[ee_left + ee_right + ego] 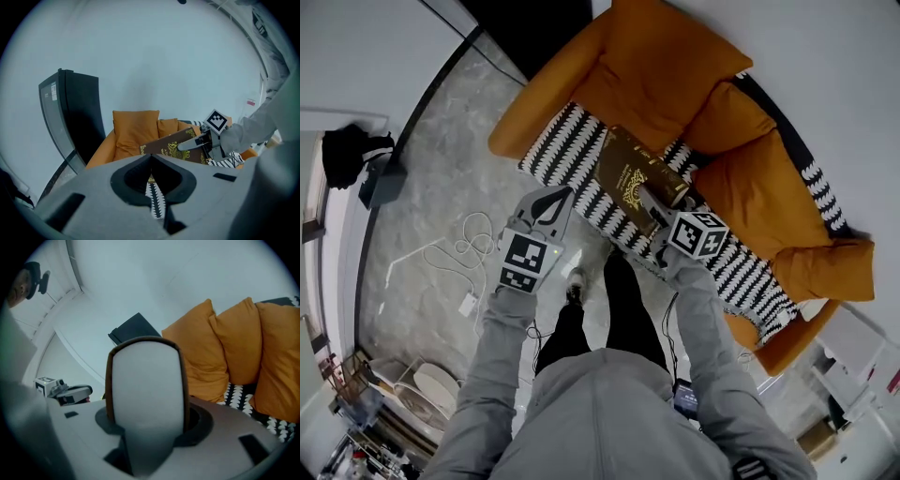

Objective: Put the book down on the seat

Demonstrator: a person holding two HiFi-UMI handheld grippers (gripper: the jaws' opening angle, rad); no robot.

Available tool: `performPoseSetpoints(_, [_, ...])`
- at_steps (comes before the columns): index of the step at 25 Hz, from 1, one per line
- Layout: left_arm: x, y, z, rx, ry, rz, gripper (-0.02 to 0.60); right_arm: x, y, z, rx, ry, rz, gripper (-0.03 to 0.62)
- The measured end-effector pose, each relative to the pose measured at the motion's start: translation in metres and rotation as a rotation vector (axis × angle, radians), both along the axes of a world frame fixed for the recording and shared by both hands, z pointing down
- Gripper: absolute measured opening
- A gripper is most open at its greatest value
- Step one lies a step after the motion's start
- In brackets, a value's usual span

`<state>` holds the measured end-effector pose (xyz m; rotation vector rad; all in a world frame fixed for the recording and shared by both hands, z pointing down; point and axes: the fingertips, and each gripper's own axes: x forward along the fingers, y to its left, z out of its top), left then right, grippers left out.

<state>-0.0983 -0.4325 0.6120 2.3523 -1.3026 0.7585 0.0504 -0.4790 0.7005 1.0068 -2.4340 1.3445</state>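
The book (630,176) is brown with a gold ornament and gold lettering on its cover, too small to read in any view. A pale sticker on the dark panel (70,117) at the left of the left gripper view is also unreadable.

The right gripper (661,208) is clamped on the book. In its own view the pale page edge fills the gap between the jaws and blocks much of what lies ahead. The left gripper (558,199) is at centre left of the head view with its jaws together and nothing between them.

The book is tilted over the black-and-white seat (562,150) of the orange sofa, its lower end near the seat's front edge. Whether it touches the fabric cannot be told. Bare seat shows to the book's upper left and again at lower right. Orange cushions (661,66) crowd close behind it. A white cable (459,248) lies on the floor at left.
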Motion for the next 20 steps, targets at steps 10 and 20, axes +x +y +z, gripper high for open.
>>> performPoseSetpoints(10, [-0.011, -0.003, 0.033, -0.059, -0.005, -0.064, 0.025, -0.014, -0.018, 0.08, -0.138, 0.017, -0.058, 0.238])
performPoseSetpoints(20, [-0.013, -0.001, 0.062, -0.086, -0.015, -0.102, 0.025, -0.027, -0.028, 0.141, -0.237, -0.038, -0.074, 0.238])
